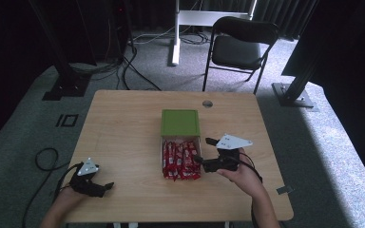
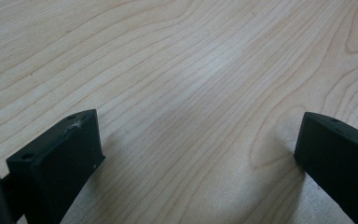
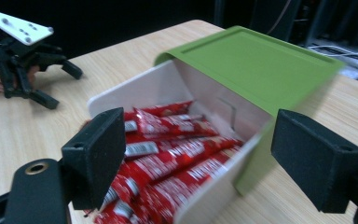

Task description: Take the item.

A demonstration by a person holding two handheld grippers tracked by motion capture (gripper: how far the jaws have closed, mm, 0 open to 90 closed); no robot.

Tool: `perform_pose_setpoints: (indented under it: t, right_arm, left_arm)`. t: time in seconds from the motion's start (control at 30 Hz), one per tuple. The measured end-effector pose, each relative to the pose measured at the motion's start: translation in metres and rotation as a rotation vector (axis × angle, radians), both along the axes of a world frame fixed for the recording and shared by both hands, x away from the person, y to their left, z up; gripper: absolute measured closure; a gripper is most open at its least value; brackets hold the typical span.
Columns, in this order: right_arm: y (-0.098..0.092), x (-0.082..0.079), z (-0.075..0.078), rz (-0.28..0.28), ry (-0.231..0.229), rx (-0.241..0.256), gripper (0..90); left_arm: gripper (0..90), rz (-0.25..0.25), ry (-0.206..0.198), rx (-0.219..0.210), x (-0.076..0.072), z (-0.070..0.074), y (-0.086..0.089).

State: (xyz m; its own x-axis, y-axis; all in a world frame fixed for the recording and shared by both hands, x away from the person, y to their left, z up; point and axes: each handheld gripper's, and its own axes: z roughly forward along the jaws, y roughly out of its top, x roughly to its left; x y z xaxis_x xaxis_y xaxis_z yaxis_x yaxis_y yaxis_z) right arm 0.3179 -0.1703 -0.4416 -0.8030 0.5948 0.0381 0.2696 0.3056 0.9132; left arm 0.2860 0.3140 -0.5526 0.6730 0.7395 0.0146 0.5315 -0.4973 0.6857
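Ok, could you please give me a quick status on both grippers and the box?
Left gripper open, low over bare table. Right gripper open beside box. Green lid slid back, red packets exposed. Nothing in the way.

folding chair behind table | cables on carpet

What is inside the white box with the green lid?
The white box holds red snack packets, lying side by side. The green lid covers the far half, so whatever lies under it is hidden.
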Motion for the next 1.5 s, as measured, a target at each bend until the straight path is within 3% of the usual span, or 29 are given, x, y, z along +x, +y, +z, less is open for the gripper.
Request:
perform_pose_setpoints:
  t: [0.27, 0.63, 0.9, 0.93, 0.97, 1.3, 1.37, 1.5]
  right_arm:
    - [0.031, 0.001, -0.003, 0.073, 0.004, 0.001, 20.2]
    - [0.058, 0.008, -0.015, 0.106, 0.027, -0.048, 23.4]
    - [0.069, 0.017, -0.023, 0.057, 0.046, -0.101, 34.7]
    - [0.07, 0.018, -0.025, 0.032, 0.065, -0.117, 39.5]
    - [0.07, 0.02, -0.027, 0.035, 0.112, -0.112, 42.1]
    - [0.087, 0.026, -0.031, -0.092, 0.131, -0.196, 43.6]
    - [0.092, 0.028, -0.033, -0.137, 0.146, -0.227, 50.6]
    - [0.098, 0.032, -0.036, -0.174, 0.174, -0.241, 53.4]
  left_arm:
    - [1.5, -0.001, -0.001, 0.001, 0.0, 0.0, 0.0]
    - [1.5, -0.001, 0.0, 0.001, 0.0, 0.0, 0.0]
    - [1.6, -0.001, 0.001, 0.001, 0.0, 0.0, 0.0]
    - [1.5, -0.002, 0.001, 0.002, 0.0, 0.0, 0.0]
    - [1.5, -0.001, 0.001, 0.002, 0.0, 0.0, 0.0]
    - [1.6, -0.001, 0.0, 0.001, 0.0, 0.0, 0.0]
    - [1.5, -0.002, -0.001, 0.002, 0.0, 0.0, 0.0]
    - [1.6, -0.001, 0.0, 0.001, 0.0, 0.0, 0.0]
